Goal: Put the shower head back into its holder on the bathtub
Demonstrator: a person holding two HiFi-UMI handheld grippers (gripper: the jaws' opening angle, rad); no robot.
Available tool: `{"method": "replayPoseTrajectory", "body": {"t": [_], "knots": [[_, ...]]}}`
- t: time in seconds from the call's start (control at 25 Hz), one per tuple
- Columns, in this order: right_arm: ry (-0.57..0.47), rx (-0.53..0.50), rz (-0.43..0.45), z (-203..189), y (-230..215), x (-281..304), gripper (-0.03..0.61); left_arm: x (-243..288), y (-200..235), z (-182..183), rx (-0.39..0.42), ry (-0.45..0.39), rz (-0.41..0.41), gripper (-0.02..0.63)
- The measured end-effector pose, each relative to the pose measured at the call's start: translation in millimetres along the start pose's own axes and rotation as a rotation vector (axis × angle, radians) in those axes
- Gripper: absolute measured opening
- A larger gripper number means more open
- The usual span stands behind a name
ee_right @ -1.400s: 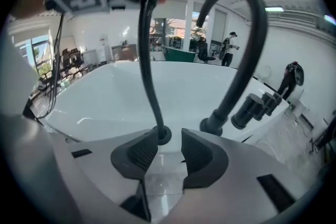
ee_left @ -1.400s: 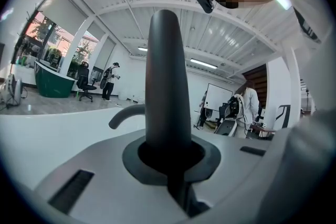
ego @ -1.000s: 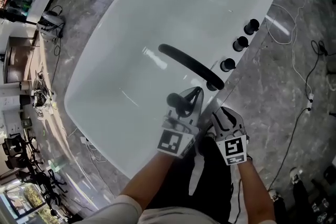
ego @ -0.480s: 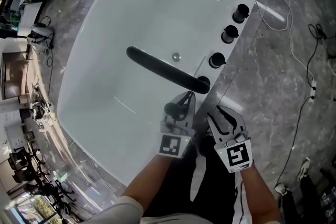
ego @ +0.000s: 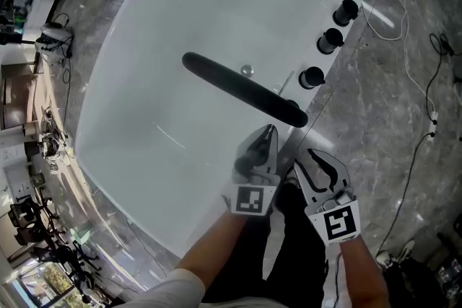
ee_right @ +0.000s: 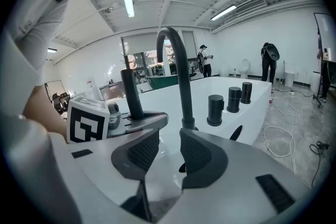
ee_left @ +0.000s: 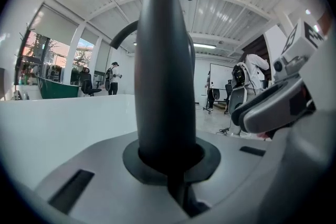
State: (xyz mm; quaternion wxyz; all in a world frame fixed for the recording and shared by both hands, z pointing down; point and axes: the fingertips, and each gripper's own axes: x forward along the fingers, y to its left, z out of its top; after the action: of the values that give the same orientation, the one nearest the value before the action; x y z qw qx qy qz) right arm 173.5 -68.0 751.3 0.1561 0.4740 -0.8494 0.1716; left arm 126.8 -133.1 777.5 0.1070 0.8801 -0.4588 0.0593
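Note:
The black stick-shaped shower head (ee_left: 163,76) stands upright between the jaws of my left gripper (ee_left: 168,161), which is shut on it. From above, the left gripper (ego: 263,142) hangs over the near rim of the white bathtub (ego: 166,32), close to the base of the black arched spout (ego: 245,90). My right gripper (ego: 309,164) is just to its right, open, with nothing between its ribbed pads (ee_right: 198,150). The right gripper view shows the shower head (ee_right: 131,94) and the left gripper's marker cube (ee_right: 92,122) on the left. A dark oval opening (ee_right: 236,132) shows in the rim beyond the right jaw.
Three black round knobs (ego: 330,40) stand in a row on the tub rim past the spout. A drain (ego: 247,70) sits in the tub floor. White and black cables (ego: 393,18) lie on the grey marble floor at right. People stand far off in the hall.
My left gripper has sunk toward the tub rim with the shower head still in it. The right gripper has stayed about where it was, beside it.

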Motion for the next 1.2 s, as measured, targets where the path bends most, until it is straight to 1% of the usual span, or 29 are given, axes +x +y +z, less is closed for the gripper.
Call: {"method": "replayPoseTrajectory", "body": {"t": [0.08,0.16,0.24,0.32,0.44,0.52,0.64,0.76,0.84,0.96,1.0,1.08,1.16,1.2], "knots": [[0.004,-0.002,0.005,4.0,2.4,-1.4,0.135,0.6,-3.8,-2.2,0.046,0.014,-0.020,0.008],[0.012,-0.003,0.008,8.9,5.1,-2.9,0.133,2.6,-8.8,-3.4,0.125,0.046,-0.064,0.009],[0.017,-0.006,0.013,14.0,9.5,-4.4,0.133,1.1,-11.7,-4.5,0.159,0.079,-0.087,0.014],[0.025,-0.008,0.021,18.5,14.7,-6.4,0.133,-2.4,-13.7,-6.6,0.155,0.109,-0.095,0.051],[0.031,-0.010,0.029,24.0,19.7,-11.0,0.133,-6.9,-17.0,-5.2,0.145,0.144,-0.108,0.132],[0.038,-0.001,0.029,25.6,21.9,-14.5,0.133,-11.2,-18.0,-1.1,0.142,0.160,-0.115,0.158],[0.044,0.041,0.018,30.0,23.6,-18.8,0.133,-19.5,-17.4,6.4,0.134,0.168,-0.119,0.184],[0.054,0.126,-0.014,33.1,24.6,-28.4,0.133,-42.3,-10.0,14.1,0.076,0.183,-0.088,0.204],[0.053,0.169,-0.037,36.1,26.3,-35.5,0.133,-64.6,-2.7,16.4,0.048,0.233,-0.065,0.207],[0.056,0.203,-0.044,40.0,40.9,-44.4,0.131,-106.5,6.7,17.3,0.059,0.346,-0.068,0.207],[0.059,0.213,-0.045,43.6,47.0,-49.4,0.124,-119.4,4.8,24.1,0.052,0.368,-0.075,0.207],[0.063,0.235,-0.047,56.9,54.8,-64.8,0.118,-138.0,-11.3,50.4,0.028,0.388,-0.099,0.207],[0.045,0.249,-0.051,77.6,60.0,-80.1,0.104,-146.0,-34.1,84.7,0.018,0.386,-0.148,0.205],[0.025,0.244,-0.055,90.7,62.7,-85.5,0.096,-146.7,-43.5,102.8,0.016,0.374,-0.179,0.191]]}}
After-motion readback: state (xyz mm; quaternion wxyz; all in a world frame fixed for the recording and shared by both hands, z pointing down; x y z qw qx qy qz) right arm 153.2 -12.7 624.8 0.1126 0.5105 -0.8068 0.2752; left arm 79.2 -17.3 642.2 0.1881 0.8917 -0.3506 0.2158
